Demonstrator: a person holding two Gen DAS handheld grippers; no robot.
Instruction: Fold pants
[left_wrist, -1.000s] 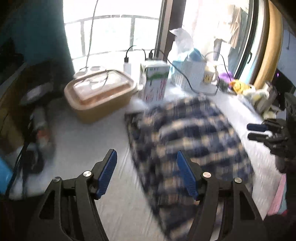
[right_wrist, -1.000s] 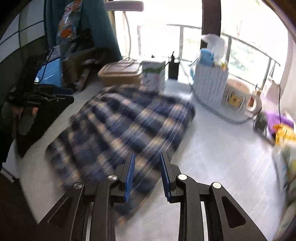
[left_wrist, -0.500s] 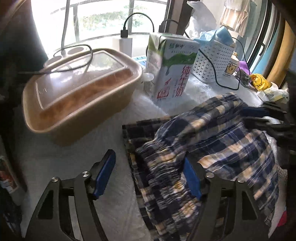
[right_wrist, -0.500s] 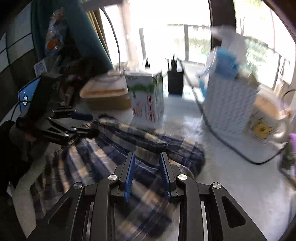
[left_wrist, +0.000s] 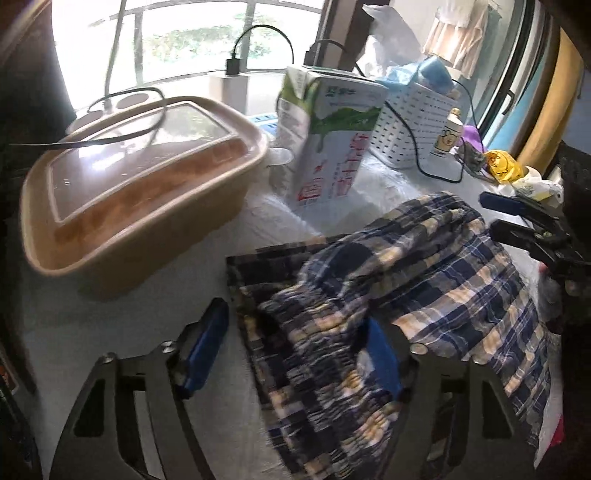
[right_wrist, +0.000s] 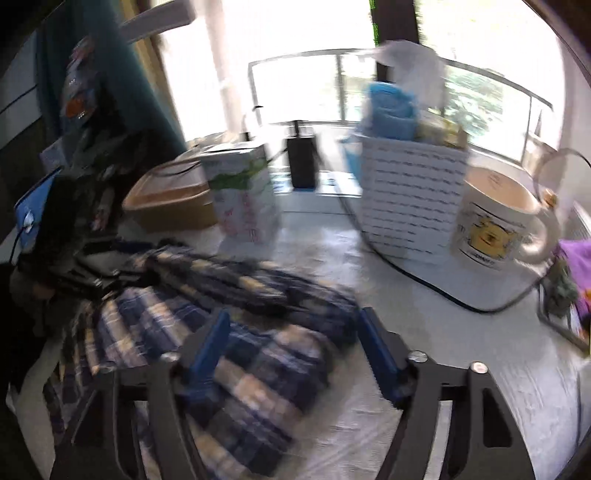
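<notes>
Right claw (right_wrist: 293, 349) just opened above plaid pants (right_wrist: 236, 332), tilted downward.

left gripper (left_wrist: 295, 350): black frame | blue pads | silver screws

Bright daylight floods the railed window (left_wrist: 192, 40) — teal curtain (right_wrist: 147, 74) left, white tabletop (right_wrist: 461, 369) below.

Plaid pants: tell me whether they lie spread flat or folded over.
Folded over, roughly. In the left wrist view the plaid pants lie doubled, the gathered waistband bunched on top of a lower layer, rumpled rather than flat on the white table.
</notes>
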